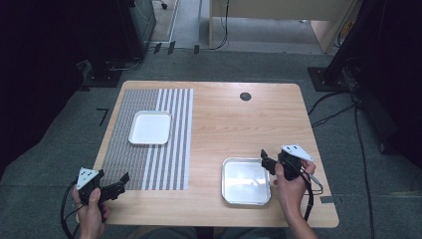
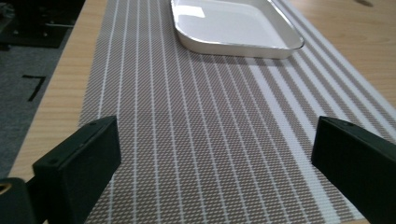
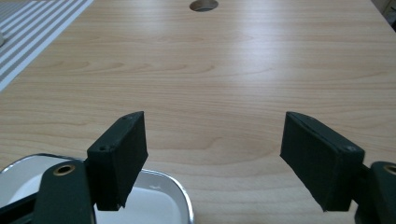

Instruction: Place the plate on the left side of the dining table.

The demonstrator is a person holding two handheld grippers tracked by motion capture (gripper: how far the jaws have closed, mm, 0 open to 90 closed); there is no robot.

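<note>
— Dim room, grey carpet, cables trailing round a pale wooden table [image 1: 219, 124] with rounded corners. What do you make of the layout?

— Start at the near edge. The left gripper [image 1: 121, 182] sits low by the corner of the brown-and-white striped woven placemat [image 1: 149, 144], jaws spread wide with nothing between them; in the left gripper view they frame bare weave. I'd guess it is parked there to stay clear.

— And the other hand?

— The right gripper [image 1: 263, 158] hovers at the right rim of the shiny square metal tray [image 1: 246, 180] near the front edge. Its jaws stand apart too, gripping nothing; the right gripper view shows one jaw just over the tray's rounded corner [image 3: 180, 193], the other over plain wood. To me that looks like lining up on the rim, since a thin lip is the easiest place to pinch.

— The tray's empty?

— Looks so, just glare inside.

— Further back?

— A white rectangular enamel tray [image 1: 150, 127] lies flat on the placemat, also empty, well apart from the metal one. Beyond it, a small round dark cable hole [image 1: 245, 96] near the far edge.
</note>
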